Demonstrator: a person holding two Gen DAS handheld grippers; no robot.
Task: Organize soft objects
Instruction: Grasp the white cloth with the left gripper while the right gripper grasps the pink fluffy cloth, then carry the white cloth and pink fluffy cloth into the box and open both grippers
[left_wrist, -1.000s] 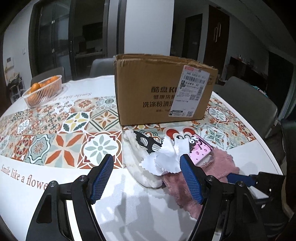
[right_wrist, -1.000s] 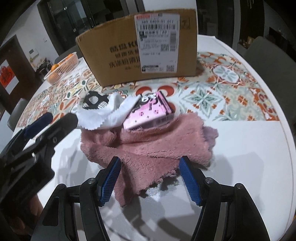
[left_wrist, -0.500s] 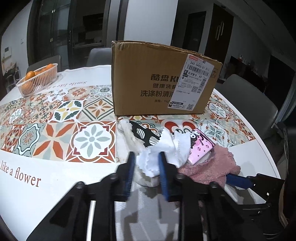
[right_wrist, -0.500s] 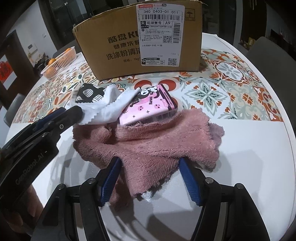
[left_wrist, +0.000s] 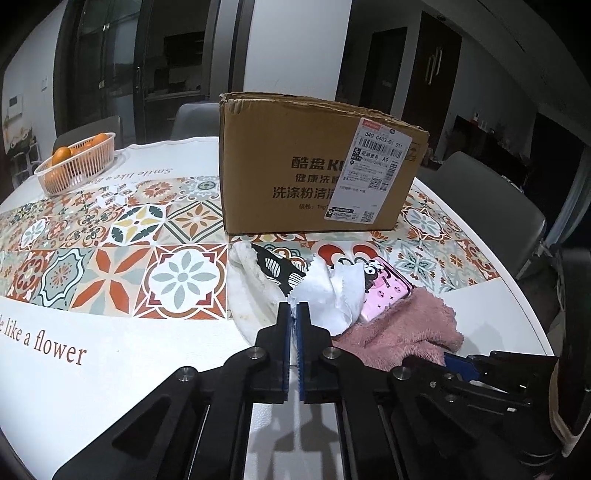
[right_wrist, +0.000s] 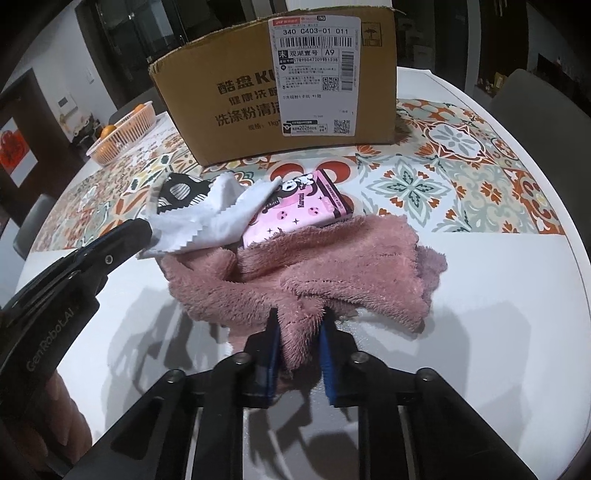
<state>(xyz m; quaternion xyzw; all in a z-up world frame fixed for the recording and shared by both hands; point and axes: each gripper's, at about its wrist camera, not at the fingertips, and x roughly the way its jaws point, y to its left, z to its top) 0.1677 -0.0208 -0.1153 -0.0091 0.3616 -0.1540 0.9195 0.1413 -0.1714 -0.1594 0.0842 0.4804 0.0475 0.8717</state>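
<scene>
Both tools had a grip on the pile of soft things lying in the lower middle of the frame, just in front of the cardboard box (left_wrist: 317, 166). The left tongs (left_wrist: 294, 314) were pressed together on the zigzag edge of the white cloth (left_wrist: 325, 291). The right tongs (right_wrist: 298, 332) were clamped on a fold of the pink towel (right_wrist: 332, 266). A pink tissue pack (right_wrist: 299, 214) lay partly under the cloth and against the towel, beside a black-patterned fabric (left_wrist: 275, 267), all on the bench (left_wrist: 110, 350). The step in hand looked like the pick-up. The next move probably called for lifting each piece clear without dragging the pack, then carrying it toward the box.
</scene>
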